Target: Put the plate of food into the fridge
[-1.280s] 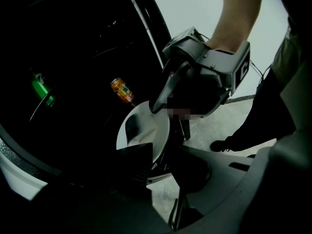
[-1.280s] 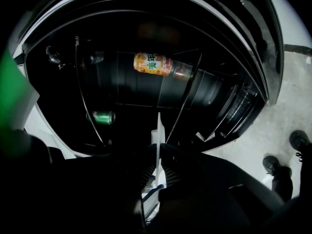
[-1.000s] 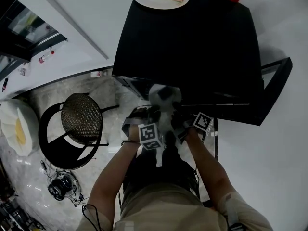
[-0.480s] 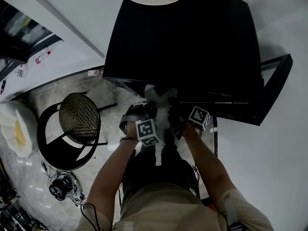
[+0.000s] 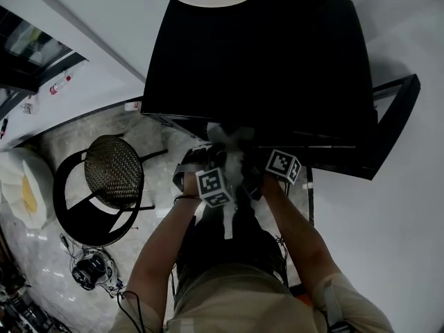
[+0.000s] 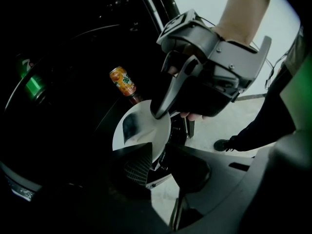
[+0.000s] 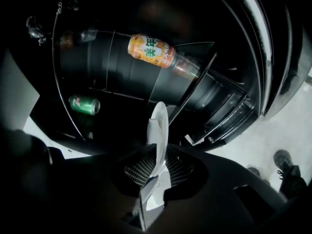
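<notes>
Plate [image 6: 146, 123] edged further into fridge [image 5: 277, 68], left gripper [image 6: 156, 152] and right gripper [image 7: 158, 162] clamped on rim, one bottle [image 7: 153, 49], one can [image 7: 84, 104]

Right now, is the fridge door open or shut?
Open: the fridge door stands swung out, and an orange bottle and green can show inside.
</notes>
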The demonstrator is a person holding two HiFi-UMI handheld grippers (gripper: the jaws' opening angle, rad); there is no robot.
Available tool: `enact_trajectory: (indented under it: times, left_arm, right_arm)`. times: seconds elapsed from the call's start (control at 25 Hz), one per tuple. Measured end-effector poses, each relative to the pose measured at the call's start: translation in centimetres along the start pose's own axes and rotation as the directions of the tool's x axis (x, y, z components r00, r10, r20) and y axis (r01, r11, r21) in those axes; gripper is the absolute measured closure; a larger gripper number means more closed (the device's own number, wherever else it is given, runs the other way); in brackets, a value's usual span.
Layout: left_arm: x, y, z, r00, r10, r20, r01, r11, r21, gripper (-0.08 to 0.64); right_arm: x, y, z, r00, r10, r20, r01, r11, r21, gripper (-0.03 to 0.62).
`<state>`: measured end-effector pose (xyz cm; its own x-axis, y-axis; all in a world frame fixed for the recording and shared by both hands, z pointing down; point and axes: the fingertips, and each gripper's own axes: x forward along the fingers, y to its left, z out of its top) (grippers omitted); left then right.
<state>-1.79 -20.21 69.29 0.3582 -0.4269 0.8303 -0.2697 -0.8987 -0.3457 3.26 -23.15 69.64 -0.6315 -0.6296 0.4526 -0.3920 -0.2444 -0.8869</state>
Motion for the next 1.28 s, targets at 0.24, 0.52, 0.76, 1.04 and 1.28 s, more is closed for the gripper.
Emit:
enact_trajectory:
  times: [0.24,0.52,0.76,1.04,1.28]
  left_arm:
    - [0.6,0.0,0.2,1.000,-0.002,-0.005,0.001,1.000,-0.014,0.477]
    - [1.1,0.6,0.3,1.000,0.008,-0.014,-0.008,1.000,-0.010,0.477]
    - [1.5,0.8,0.1,0.999,0.017,-0.028,-0.017,1.000,-0.001,0.476]
    - [1.9,1.3,0.4,0.999,0.029,-0.045,-0.029,1.000,0.003,0.476]
    - [2.3,1.9,0.5,0.997,0.044,-0.056,-0.044,0.999,0.008,0.476]
  right_arm:
    - [-0.3,0.0,-0.9,0.997,0.032,-0.066,-0.031,0.999,0.011,0.460]
    - [-2.5,0.7,-3.5,0.984,0.068,-0.167,-0.071,0.997,-0.014,0.461]
    - [-4.8,-1.7,-5.3,0.978,-0.048,-0.203,0.023,0.992,-0.126,0.495]
    - [-5.8,-1.3,-7.0,0.958,-0.087,-0.275,0.020,0.972,-0.236,0.561]
    - [-6.5,-0.9,-7.8,0.951,-0.113,-0.288,0.011,0.943,-0.333,0.563]
